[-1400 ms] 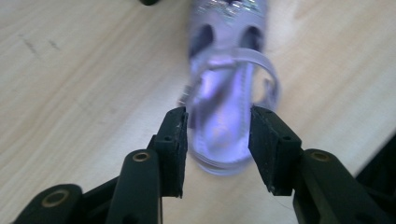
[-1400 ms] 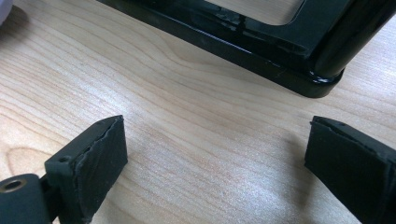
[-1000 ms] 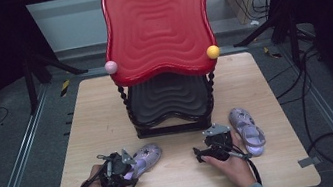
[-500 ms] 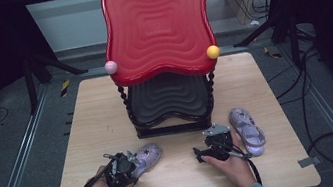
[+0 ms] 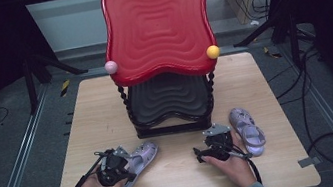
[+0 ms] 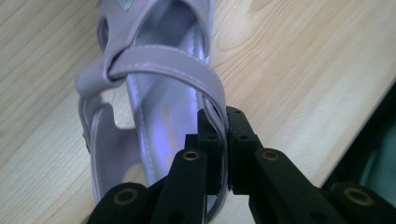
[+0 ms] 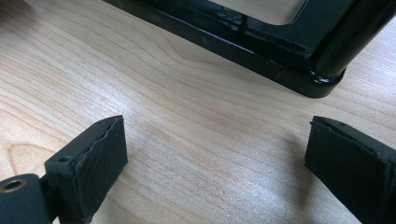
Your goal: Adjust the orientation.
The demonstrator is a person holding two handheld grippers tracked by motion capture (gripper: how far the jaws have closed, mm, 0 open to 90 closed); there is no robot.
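A lilac strappy sandal (image 5: 141,156) lies on the wooden table (image 5: 178,177) at the front left, toe toward the rack. My left gripper (image 5: 126,166) sits at its heel. In the left gripper view the black jaws have just been closing and my left gripper (image 6: 225,127) now pinches the sandal's (image 6: 154,65) thin heel strap. The matching sandal (image 5: 247,129) lies at the front right. Beside it, to its left, my right gripper (image 5: 214,136) rests on the table. The right gripper (image 7: 215,163) stands open over bare wood, with nothing between its pads.
A two-tier shoe rack fills the table's middle: a red wavy top shelf (image 5: 156,26) over a black lower shelf (image 5: 169,98), with a pink ball (image 5: 110,67) and a yellow ball (image 5: 212,51) on its posts. Its black base rail (image 7: 261,51) lies just ahead of the right gripper.
The left gripper has edged slightly closer onto the sandal's heel. The right hand and the other sandal have stayed where they were.
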